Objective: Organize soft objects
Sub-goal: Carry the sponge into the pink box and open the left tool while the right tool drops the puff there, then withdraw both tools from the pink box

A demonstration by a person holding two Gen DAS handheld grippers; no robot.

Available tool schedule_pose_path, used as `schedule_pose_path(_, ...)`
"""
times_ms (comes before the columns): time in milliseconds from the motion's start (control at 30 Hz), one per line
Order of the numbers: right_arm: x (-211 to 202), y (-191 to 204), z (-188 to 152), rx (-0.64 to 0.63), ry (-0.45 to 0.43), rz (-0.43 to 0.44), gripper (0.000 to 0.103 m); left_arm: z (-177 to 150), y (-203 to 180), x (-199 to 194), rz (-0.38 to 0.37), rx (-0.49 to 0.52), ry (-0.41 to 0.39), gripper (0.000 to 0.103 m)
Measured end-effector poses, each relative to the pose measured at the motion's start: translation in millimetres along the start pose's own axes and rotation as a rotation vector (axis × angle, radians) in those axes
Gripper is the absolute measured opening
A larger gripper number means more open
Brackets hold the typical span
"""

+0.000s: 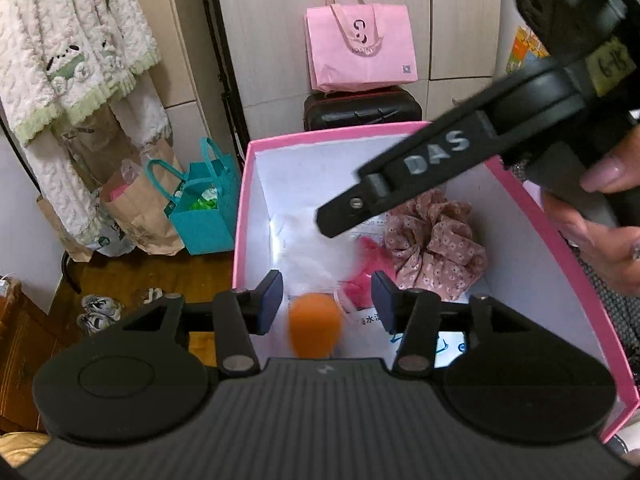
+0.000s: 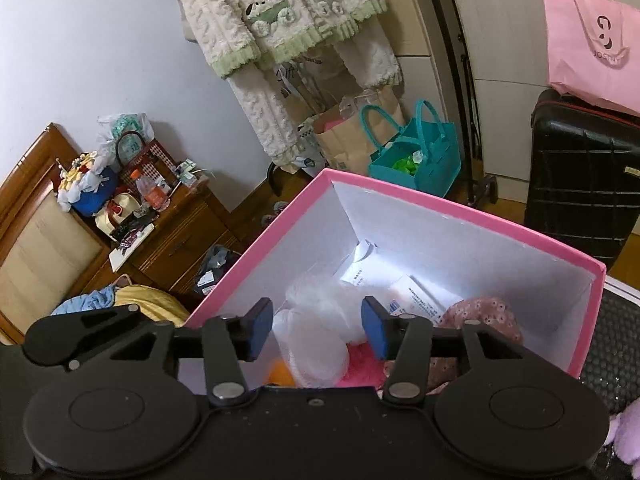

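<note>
Several soft things lie in the pink-rimmed white cardboard box (image 1: pixel 244 184): a floral fabric scrunchie (image 1: pixel 436 240), a fluffy white puff (image 2: pixel 320 300) and a blurred orange ball (image 1: pixel 316 328). Both the left gripper (image 1: pixel 326 304) and the right gripper (image 2: pixel 316 328) hang above it, jaws apart and gripping nothing.

A scrunchie (image 1: pixel 436 240) lies in the box (image 1: pixel 240 216), right of a ball (image 1: pixel 315 326).

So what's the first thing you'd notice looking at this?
The big pink box with white walls, right under both claws. Inside lie a flowery pink scrunchie at its right side and a blurry orange ball between the left claw's open pads. Behind the box, a pink tote bag sits on a black suitcase.
</note>
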State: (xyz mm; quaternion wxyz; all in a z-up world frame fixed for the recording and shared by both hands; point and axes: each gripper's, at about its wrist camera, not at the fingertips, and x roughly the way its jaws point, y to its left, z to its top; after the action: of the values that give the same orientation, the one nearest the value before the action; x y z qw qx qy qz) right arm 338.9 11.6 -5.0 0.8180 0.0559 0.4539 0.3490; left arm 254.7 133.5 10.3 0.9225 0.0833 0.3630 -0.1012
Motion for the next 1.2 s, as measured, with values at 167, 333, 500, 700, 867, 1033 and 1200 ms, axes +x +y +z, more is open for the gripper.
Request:
schedule_pose_path(167, -36.0, 7.1, -12.3, -0.035, -0.043, -0.008, 0.055, -3.2, 0.3, -25.8, 0.006, 0.018, -0.036, 0.056)
schedule_pose_path(333, -85.1, 23.2, -32.7, -0.101, -0.092, -0.032, 0.056, -8.5, -4.1, -57.2, -0.018, 0.039, -0.05, 0.057)
schedule_pose_path(500, -128.2, 40.0, -53.4, -0.154, -0.121, -0.041, 0.057, -11.5, -20.6, -89.0, -0.077, 0.088, -0.045, 0.059)
schedule_pose_path(700, -166.4, 54.9, -79.8, -0.22, -0.142, -0.09, 0.057, -17.1, -44.4, -120.7, -0.174, 0.146, -0.018, 0.066)
schedule_pose_path(867, -198.5, 52.3, -110.1, -0.228, -0.179, -0.096, 0.058, -30.2, -68.8, -142.5, -0.241, 0.198, -0.008, 0.071)
schedule_pose_path(1033, -225.5, 42.3, -157.2, -0.194, -0.229, -0.124, 0.059, -43.4, -93.0, -157.2, -0.282, 0.255, -0.006, 0.074)
schedule_pose_path(1200, -244.3, 36.5, -196.6, -0.191, -0.23, -0.177, 0.062, -51.9, -119.9, -161.3, -0.299, 0.311, -0.015, 0.081)
